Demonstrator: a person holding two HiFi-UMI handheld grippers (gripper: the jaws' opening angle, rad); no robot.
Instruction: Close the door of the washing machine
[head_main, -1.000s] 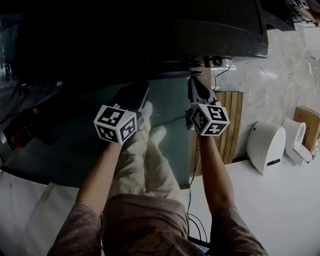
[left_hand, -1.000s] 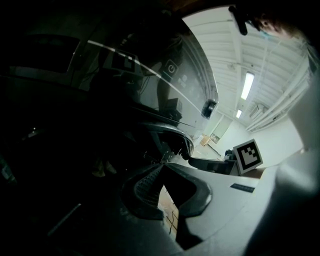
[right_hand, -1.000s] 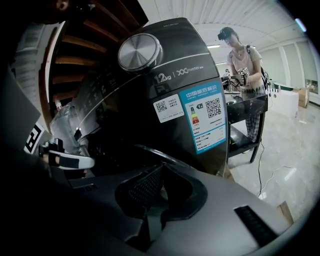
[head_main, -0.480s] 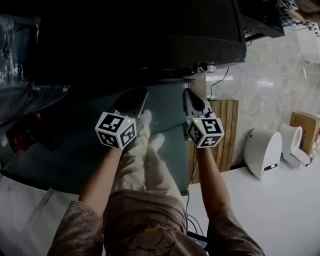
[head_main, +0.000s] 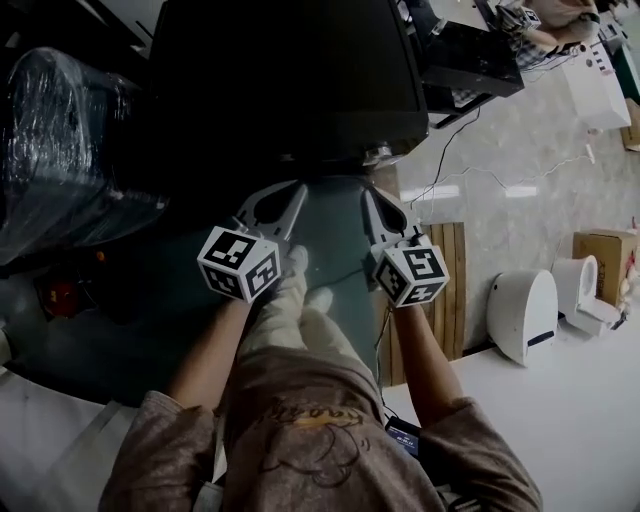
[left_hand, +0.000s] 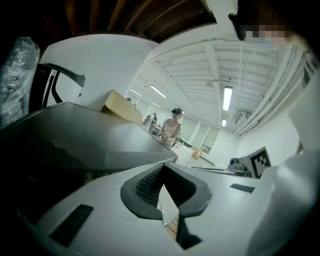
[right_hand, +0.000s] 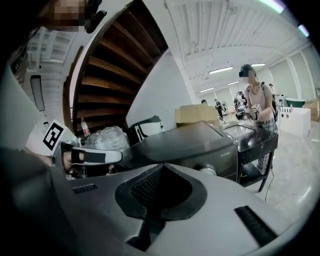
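Left hand-held gripper (head_main: 284, 198): jaws pressed together with nothing between them, just floor showing past the tips.
Right hand-held gripper (head_main: 373, 205): same deal, pinched closed on nothing.
Washing machine (head_main: 290, 70): dark boxy unit straight ahead of both hand-held grippers, just past their tips. Neither one looks to be touching it.
Door: honestly can't pick it out as its own panel, the whole machine is too dark. In the right gripper view the machine's top sits flat and flush. Nothing swings or hangs out toward either hand-held gripper.
Knob (right_hand: 209, 171): round, on the machine's front corner, ahead and slightly right of the right hand-held gripper.
Plastic-wrapped bundle (head_main: 60, 150): shiny lump well off to the left of the left hand-held gripper, beside the machine.
Slatted wooden board (head_main: 455, 280): on the floor, just right of the right hand-held gripper and below it.
Done so far: my read is the closing itself is basically finished. No open door is visible, and both hand-held grippers are empty and clear of the machine.
Left to do: probably nothing. I can't confirm the latch from these views, so it might want one firm push if it hasn't caught.
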